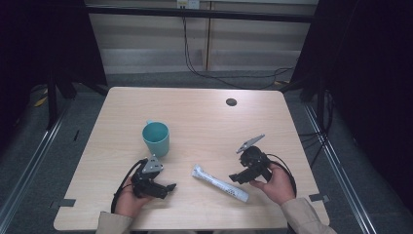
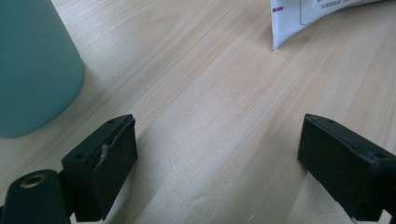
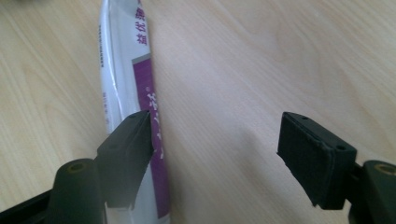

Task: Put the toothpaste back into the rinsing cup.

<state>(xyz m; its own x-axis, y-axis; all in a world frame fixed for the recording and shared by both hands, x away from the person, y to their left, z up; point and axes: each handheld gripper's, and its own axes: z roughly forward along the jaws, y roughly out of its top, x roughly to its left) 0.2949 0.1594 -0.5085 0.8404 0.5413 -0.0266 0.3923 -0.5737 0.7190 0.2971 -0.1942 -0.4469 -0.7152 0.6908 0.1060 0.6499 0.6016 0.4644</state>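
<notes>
A white tube with purple print (image 1: pixel 220 183) lies flat on the wooden table (image 1: pixel 204 117), between the two hands. A teal cup (image 1: pixel 156 138) stands upright left of centre. My left gripper (image 1: pixel 169 188) rests low near the front edge, open, its jaws wide apart over bare wood; the cup (image 2: pixel 32 70) is at its upper left and the tube's flat end (image 2: pixel 299 21) at its upper right. My right gripper (image 1: pixel 235 177) is open beside the tube's right end. The tube (image 3: pixel 133 93) runs along its left jaw; nothing is between the jaws.
A round black cable hole (image 1: pixel 231 102) sits near the table's far edge. Cables hang behind the table against a pale wall. Dark curtains and metal floor rails flank both sides. A person's hands and beige sleeves enter from the bottom.
</notes>
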